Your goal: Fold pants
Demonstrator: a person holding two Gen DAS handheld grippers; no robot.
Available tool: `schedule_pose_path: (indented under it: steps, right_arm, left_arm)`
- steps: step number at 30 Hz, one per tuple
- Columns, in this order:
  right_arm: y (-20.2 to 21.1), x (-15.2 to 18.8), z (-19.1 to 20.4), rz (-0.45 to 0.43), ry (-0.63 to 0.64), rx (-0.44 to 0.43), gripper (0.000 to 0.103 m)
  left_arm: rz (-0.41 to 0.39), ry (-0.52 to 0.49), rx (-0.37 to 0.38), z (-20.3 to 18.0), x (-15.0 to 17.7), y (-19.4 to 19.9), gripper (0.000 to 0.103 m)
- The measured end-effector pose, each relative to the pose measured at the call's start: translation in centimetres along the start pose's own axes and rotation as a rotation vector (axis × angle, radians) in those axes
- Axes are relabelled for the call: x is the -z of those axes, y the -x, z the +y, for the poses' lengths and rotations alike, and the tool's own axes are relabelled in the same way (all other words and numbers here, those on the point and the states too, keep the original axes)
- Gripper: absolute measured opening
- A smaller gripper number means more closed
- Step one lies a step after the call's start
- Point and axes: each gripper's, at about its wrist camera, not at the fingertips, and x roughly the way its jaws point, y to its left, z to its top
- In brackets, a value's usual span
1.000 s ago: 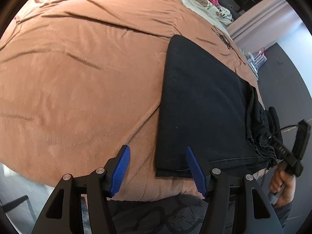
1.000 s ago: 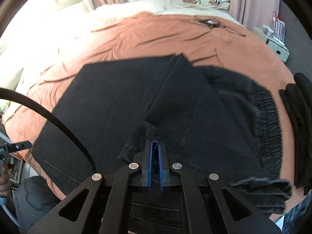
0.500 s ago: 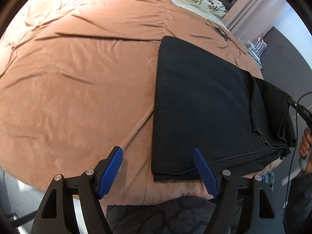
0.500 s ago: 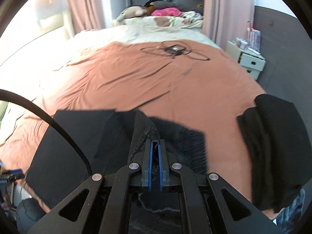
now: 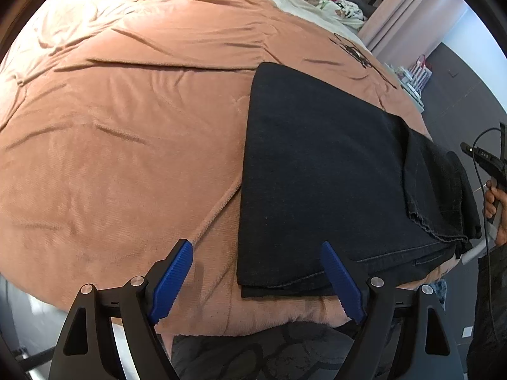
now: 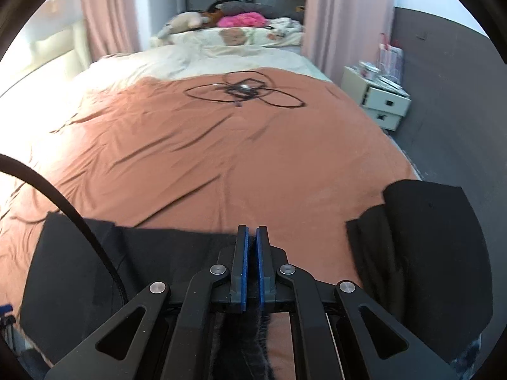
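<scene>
Since second ago, right hand swung off pants toward far side of bed; view now mostly brown blanket [image 6: 221, 158]. Folded black pants [image 5: 320, 171] lie flat at near edge of bed, doubled layer at right end. Second dark garment [image 6: 427, 253] apart on right. My left fingers [image 5: 257, 281] just widened, spread, empty, near pants corner. My right fingers [image 6: 250, 262] just parted slightly, narrow gap; dark fabric strip hangs below, pinch uncertain.
</scene>
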Motion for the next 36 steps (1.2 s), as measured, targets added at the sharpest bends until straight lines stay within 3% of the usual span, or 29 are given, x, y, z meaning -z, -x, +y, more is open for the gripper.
schedule_pose_path:
  steps: [1,3,4,11,15,18,19,20,21,24,30,32,36]
  right_arm:
    - [0.2,0.5,-0.2,0.004,-0.028,-0.034,0.015]
    - [0.6,1.1,-0.5,0.000,-0.043,-0.053,0.047]
    - [0.9,1.7,-0.3,-0.005,-0.039,-0.053,0.050]
    - [0.5,7.1,1.0,0.118,0.009,-0.125,0.051]
    - [-0.8,8.5,1.0,0.170,0.032,-0.072,0.051]
    - [-2.0,9.3,0.3,0.215,-0.021,-0.096,0.051]
    - [-2.1,9.4,0.0,0.219,-0.026,-0.090,0.050]
    - [-2.1,9.4,-0.3,0.219,-0.028,-0.080,0.041]
    - [-2.1,9.4,-0.6,0.220,-0.026,-0.081,0.023]
    - [-1.7,9.0,-0.9,0.210,-0.028,-0.102,0.004]
    - [-0.2,9.6,-1.3,0.166,-0.009,-0.054,0.003]
    - [-0.6,10.5,-1.6,0.179,-0.021,-0.045,0.003]
    - [-2.3,10.9,-1.3,0.229,-0.024,-0.014,0.004]
  left_arm:
    - [-0.001,-0.007,-0.011,-0.1,0.0,0.0,0.088]
    - [-0.009,-0.030,-0.031,-0.6,-0.1,0.0,0.092]
    - [-0.013,-0.036,-0.034,-0.6,-0.1,0.1,0.093]
    - [-0.045,-0.067,-0.073,-1.3,-0.2,0.2,0.097]
    - [-0.071,-0.050,-0.069,-1.4,-0.3,0.2,0.097]
    - [-0.079,-0.079,-0.076,-1.8,-0.2,0.2,0.097]
    - [-0.079,-0.093,-0.079,-2.1,-0.2,0.3,0.097]
    - [-0.077,-0.113,-0.084,-2.3,-0.1,0.3,0.097]
    - [-0.074,-0.123,-0.085,-2.5,-0.1,0.2,0.097]
    - [-0.070,-0.152,-0.111,-2.9,0.0,0.2,0.097]
    - [-0.072,-0.228,-0.142,-3.7,0.5,0.2,0.097]
    - [-0.066,-0.201,-0.105,-3.2,0.6,0.2,0.097]
    - [-0.064,-0.189,-0.124,-2.7,0.5,0.3,0.097]
